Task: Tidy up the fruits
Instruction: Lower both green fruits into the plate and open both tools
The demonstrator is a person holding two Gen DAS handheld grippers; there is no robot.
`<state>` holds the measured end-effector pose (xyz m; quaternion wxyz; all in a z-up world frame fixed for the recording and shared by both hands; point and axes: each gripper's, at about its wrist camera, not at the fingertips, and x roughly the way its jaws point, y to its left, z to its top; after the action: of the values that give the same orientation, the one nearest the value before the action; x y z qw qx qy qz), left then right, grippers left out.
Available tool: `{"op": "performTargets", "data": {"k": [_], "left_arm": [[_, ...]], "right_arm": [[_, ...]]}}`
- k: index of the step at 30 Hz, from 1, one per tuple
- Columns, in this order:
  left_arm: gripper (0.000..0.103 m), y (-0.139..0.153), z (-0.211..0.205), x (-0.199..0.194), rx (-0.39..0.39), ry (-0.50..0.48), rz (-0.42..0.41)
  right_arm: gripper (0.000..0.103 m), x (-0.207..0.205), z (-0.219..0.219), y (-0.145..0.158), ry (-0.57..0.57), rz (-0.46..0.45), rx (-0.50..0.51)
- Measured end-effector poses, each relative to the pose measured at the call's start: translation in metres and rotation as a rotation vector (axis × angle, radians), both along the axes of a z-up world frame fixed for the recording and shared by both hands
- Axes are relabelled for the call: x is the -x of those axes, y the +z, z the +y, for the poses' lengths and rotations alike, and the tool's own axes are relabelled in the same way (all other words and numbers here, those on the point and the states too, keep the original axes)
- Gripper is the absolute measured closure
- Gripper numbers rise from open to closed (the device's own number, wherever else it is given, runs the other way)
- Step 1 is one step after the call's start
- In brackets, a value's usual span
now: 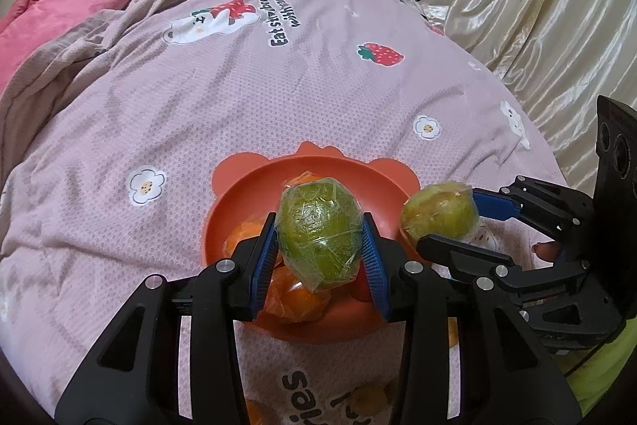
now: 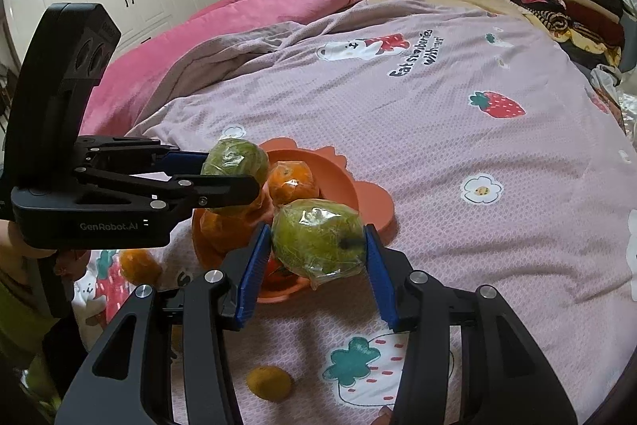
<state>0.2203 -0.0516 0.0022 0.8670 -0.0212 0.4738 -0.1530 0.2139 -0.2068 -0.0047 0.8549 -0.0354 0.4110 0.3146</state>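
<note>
The bedspread (image 1: 302,98) carries dark printed words beside its white bear drawing (image 1: 199,26): "Eat strawberries" and under it "with bears!", the second line being hard to read. On the same bedspread, well away from the bear at the near edge, stand the cut-off letters "ries". The left hand-held gripper (image 2: 235,170) has "GenRobot.AI" in pale letters on its black body
</note>
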Motion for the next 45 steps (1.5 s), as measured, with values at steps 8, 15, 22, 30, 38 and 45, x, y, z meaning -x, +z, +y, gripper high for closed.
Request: {"op": "performTargets", "data": {"k": [8,15,22,30,38,45], "left_arm": [[0.071,-0.006,-0.001,-0.005,0.003,0.0,0.019],[0.07,-0.01,-0.002,-0.007,0.01,0.002,0.032],[0.07,-0.01,-0.002,-0.007,0.003,0.006,0.03],[0.066,-0.01,-0.001,-0.005,0.001,0.012,0.026],[0.065,-0.008,-0.001,-0.003,0.005,0.014,0.021],[0.065,-0.006,-0.001,-0.001,-0.001,0.008,0.012]], "right_arm": [[0.062,-0.003,0.001,0.001,0.007,-0.012,0.007],[0.062,0.0,0.001,-0.002,0.013,-0.004,0.015],[0.062,0.002,-0.003,-0.004,0.005,-0.002,0.023],[0.061,0.003,-0.004,-0.005,0.001,0.003,0.027],[0.055,0.004,-0.003,-0.005,0.003,0.003,0.029],[0.052,0.005,-0.004,-0.004,-0.003,0.001,0.029]]}}
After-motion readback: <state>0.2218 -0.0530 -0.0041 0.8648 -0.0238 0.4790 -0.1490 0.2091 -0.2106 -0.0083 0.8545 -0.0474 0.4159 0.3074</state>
